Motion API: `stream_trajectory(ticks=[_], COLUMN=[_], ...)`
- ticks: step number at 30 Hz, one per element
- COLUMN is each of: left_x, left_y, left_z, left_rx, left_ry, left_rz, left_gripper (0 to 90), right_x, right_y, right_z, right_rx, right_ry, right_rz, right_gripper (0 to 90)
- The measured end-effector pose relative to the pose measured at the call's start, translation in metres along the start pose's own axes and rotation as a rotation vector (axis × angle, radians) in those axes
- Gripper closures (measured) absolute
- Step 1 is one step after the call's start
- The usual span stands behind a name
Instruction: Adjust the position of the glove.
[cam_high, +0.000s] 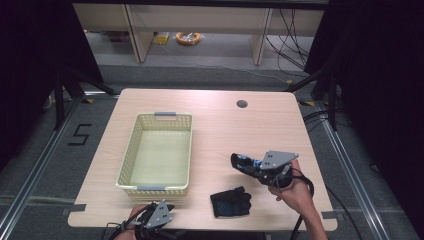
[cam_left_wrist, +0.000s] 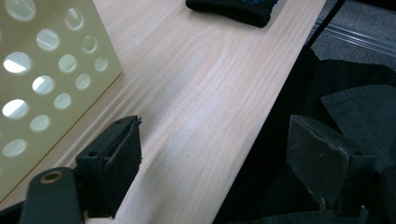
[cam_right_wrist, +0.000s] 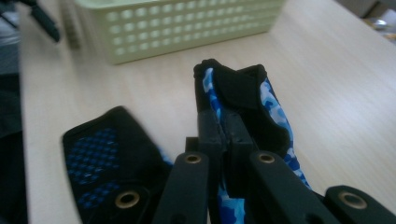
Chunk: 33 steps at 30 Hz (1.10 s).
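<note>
The right gripper (cam_high: 239, 162) is shut tight on a blue & black glove (cam_right_wrist: 243, 100), holding it up off the table (cam_high: 215, 125), right of the basket (cam_high: 156, 186). A 2nd glove (cam_high: 230, 202) lies flat near the front edge. The left gripper (cam_left_wrist: 212, 158) sits at that edge w/ jaws wide open, holding nothing.
</note>
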<state>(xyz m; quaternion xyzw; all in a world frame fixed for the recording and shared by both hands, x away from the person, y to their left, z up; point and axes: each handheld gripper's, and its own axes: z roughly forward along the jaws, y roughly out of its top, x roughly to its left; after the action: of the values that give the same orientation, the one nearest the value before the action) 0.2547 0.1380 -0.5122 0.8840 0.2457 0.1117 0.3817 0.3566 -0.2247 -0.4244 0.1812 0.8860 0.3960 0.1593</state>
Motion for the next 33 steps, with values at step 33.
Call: stream_trajectory(ticks=[33], left_x=[-0.001], left_y=[0.0], left_z=[0.0], left_rx=[-0.008], left_ry=[-0.003], left_rz=[0.004], left_gripper=[17.7], right_x=[0.069], right_y=[-0.038], right_z=[0.035], right_rx=[0.107], right_ry=[0.245], right_rz=[-0.158], right_gripper=[85.4])
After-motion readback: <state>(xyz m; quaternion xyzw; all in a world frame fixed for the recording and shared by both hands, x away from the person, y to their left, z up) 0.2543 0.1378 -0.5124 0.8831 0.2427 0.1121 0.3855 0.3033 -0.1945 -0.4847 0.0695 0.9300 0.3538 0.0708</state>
